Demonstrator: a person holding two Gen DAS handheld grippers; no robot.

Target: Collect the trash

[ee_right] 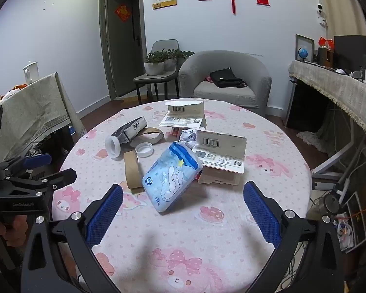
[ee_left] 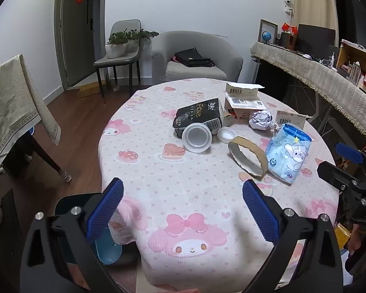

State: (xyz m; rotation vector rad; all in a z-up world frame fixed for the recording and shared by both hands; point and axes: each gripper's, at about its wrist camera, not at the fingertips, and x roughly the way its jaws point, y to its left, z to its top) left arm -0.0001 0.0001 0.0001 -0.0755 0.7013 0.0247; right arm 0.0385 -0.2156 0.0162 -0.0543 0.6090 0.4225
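Trash lies on a round table with a pink cartoon cloth [ee_left: 183,190] [ee_right: 231,232]. There is a blue tissue pack [ee_left: 288,155] [ee_right: 172,175], a cardboard tape ring [ee_left: 247,156] [ee_right: 132,171], a clear plastic cup on its side [ee_left: 197,137] [ee_right: 113,147], a white lid [ee_left: 226,134] [ee_right: 144,149], a black wrapper [ee_left: 197,117] [ee_right: 131,128], crumpled paper [ee_left: 261,120] [ee_right: 188,135] and torn cardboard boxes [ee_left: 244,97] [ee_right: 219,153]. My left gripper [ee_left: 183,210] is open and empty above the near table edge. My right gripper [ee_right: 183,210] is open and empty just short of the tissue pack.
A blue bin [ee_left: 107,246] stands on the floor under the table's left edge. A cloth-covered table [ee_left: 14,102] is at the left, a grey armchair [ee_left: 195,56] and a chair with plants [ee_left: 124,46] behind, a cluttered sideboard [ee_left: 329,78] at the right.
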